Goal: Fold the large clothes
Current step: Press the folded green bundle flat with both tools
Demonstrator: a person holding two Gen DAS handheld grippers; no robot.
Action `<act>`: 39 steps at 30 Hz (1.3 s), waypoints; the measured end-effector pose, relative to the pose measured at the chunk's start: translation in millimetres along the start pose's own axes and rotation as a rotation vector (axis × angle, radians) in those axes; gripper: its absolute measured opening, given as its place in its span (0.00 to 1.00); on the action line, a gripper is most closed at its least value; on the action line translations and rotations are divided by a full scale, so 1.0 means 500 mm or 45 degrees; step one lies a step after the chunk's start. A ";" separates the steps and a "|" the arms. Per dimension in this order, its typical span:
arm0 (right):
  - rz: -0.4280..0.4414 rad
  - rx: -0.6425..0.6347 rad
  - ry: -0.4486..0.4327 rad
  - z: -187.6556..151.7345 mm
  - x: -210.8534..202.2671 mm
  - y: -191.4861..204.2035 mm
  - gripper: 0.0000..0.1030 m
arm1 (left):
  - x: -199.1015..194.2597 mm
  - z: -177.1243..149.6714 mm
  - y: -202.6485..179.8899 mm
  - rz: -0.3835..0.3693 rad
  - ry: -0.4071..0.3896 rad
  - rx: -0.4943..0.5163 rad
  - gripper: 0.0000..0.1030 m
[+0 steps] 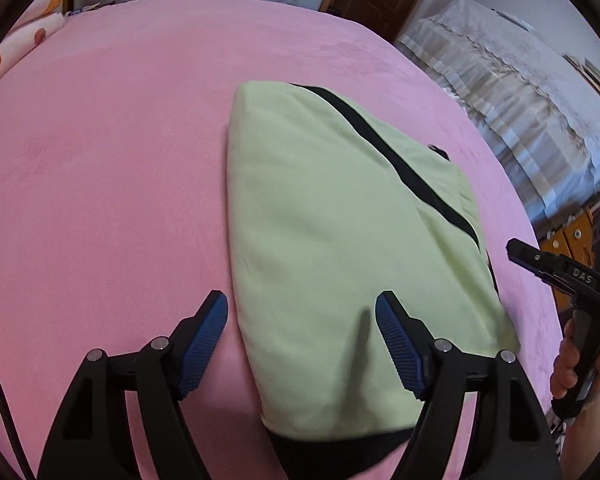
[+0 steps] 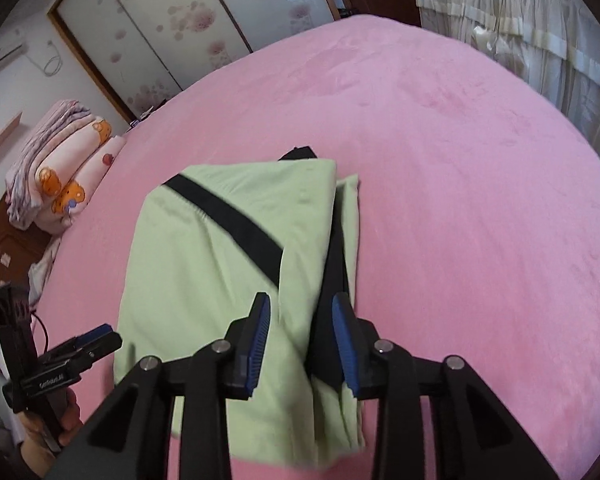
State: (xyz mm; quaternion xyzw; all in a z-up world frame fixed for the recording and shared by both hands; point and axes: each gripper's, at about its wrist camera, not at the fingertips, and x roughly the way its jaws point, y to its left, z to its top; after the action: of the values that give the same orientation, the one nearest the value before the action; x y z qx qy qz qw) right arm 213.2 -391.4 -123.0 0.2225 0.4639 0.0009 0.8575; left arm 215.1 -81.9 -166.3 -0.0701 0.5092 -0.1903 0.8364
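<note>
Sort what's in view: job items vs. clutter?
Job:
- folded light-green garment with black stripe
- pink bedspread under it
- left gripper, right gripper, both open

Clutter:
- stacked cartoon-print quilts
- lace-covered furniture
- floral sliding doors

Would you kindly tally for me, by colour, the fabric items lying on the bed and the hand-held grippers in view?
Light green folded garment with black trim: 1
Pink sheet covering the bed: 1
Pale bedding with orange bear print, stacked at the bed's far corner: 1 pile
Black hand-held grippers with blue pads, left and right: 2
Total: 5
</note>
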 end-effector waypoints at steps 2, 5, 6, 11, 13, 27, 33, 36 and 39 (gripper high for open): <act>0.000 0.026 0.028 0.032 0.040 -0.011 0.31 | 0.021 0.027 0.009 -0.004 0.014 -0.020 0.73; -0.010 0.055 0.065 0.070 0.086 -0.015 0.32 | 0.051 0.058 0.017 -0.016 0.036 -0.048 0.73; -0.002 0.066 0.080 0.078 0.096 -0.020 0.32 | 0.058 0.066 0.019 -0.030 0.038 -0.052 0.73; -0.023 0.030 0.130 0.094 0.143 -0.007 0.26 | 0.089 0.083 0.013 -0.046 0.037 -0.070 0.73; -0.054 -0.036 0.116 0.094 0.144 0.008 0.02 | 0.096 0.085 0.006 -0.056 0.036 -0.068 0.73; -0.400 -0.253 0.089 0.075 0.195 0.008 0.00 | 0.143 0.079 -0.020 0.011 0.068 0.012 0.74; -0.382 -0.204 0.042 0.092 0.114 0.032 0.08 | 0.086 0.084 -0.035 0.051 0.003 0.042 0.73; -0.257 -0.186 -0.007 0.075 0.068 0.069 0.10 | 0.032 0.082 -0.064 0.041 -0.110 0.055 0.73; -0.135 -0.165 0.005 0.044 0.062 0.115 0.10 | 0.012 0.072 -0.093 -0.008 -0.154 0.024 0.73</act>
State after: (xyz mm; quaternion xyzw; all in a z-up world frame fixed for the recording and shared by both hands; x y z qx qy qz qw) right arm 260.1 -341.4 -115.5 0.1416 0.4758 -0.0141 0.8680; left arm 237.7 -129.8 -140.0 -0.0752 0.4558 -0.1930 0.8657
